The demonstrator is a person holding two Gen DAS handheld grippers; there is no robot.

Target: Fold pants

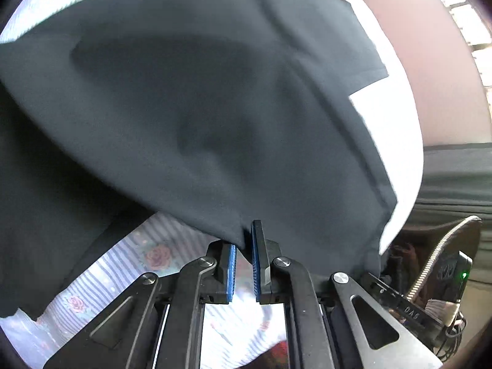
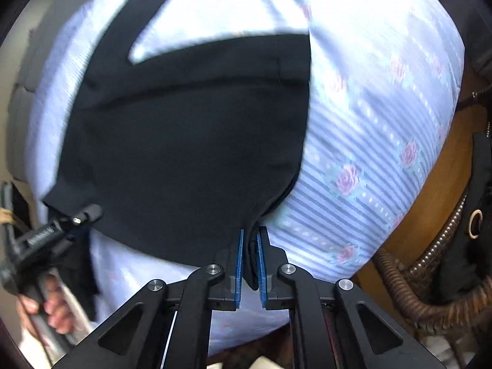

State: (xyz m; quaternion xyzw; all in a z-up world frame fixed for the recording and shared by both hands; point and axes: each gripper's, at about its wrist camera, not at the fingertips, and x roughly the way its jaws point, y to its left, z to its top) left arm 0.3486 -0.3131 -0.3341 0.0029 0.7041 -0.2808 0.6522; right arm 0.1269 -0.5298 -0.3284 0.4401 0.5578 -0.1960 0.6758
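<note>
The black pants (image 2: 184,141) lie spread over a bed sheet (image 2: 369,141) striped in pale blue with pink roses, their near edge lifted off it and the far part with the waistband flat on the sheet. The right gripper (image 2: 249,261) has its blue pads (image 2: 239,264) drawn narrow on a bunched fold at the near right edge of the pants, while the left gripper (image 1: 244,246) pinches the near edge of the dark cloth (image 1: 200,107) between its own nearly closed pads (image 1: 231,272). In the right wrist view the left gripper (image 2: 83,215) shows at the near left edge of the pants, with the person's hand (image 2: 46,307) on its handle, and a brown wicker chair (image 2: 430,292) stands to the right of the bed.
</note>
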